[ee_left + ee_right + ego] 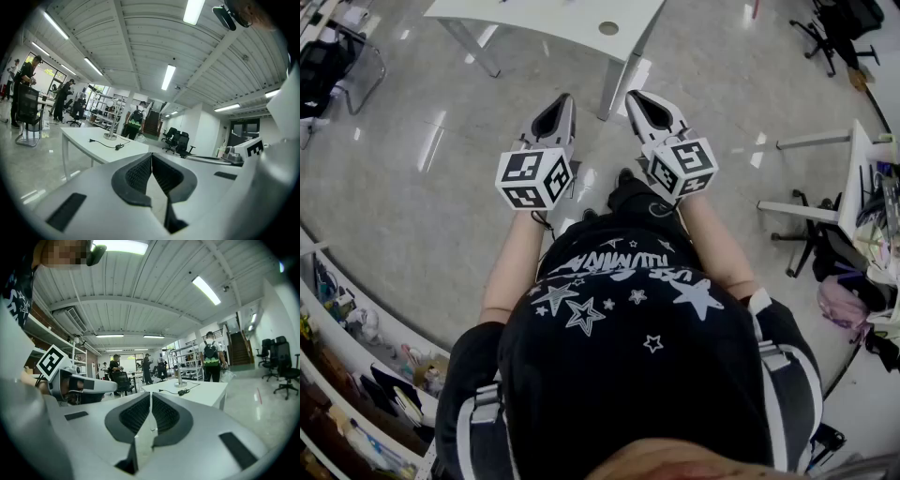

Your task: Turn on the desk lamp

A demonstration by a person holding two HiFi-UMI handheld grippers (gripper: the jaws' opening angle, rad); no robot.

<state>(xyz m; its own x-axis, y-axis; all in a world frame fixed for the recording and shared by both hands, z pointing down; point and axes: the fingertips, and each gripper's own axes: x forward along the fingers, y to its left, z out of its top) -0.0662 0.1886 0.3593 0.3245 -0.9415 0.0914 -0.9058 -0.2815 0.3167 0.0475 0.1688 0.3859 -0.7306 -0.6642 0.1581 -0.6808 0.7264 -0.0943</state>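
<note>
The desk lamp's round base [608,28] stands on a white table [534,17] at the top of the head view, some way ahead of both grippers. In the left gripper view the lamp's metal base and pole [111,135] stand on that table with a black cord and inline switch [119,146] lying beside it. The lamp base [180,384] and the cord's switch [182,392] also show in the right gripper view. My left gripper [565,99] [151,155] and right gripper [635,96] [151,394] are held side by side over the floor, both shut and empty.
Shiny grey floor [422,178] lies between me and the table. Shelves with clutter [356,375] run along the left. A desk and chair [825,216] stand at the right. Several people [26,89] and black office chairs [180,143] are farther off.
</note>
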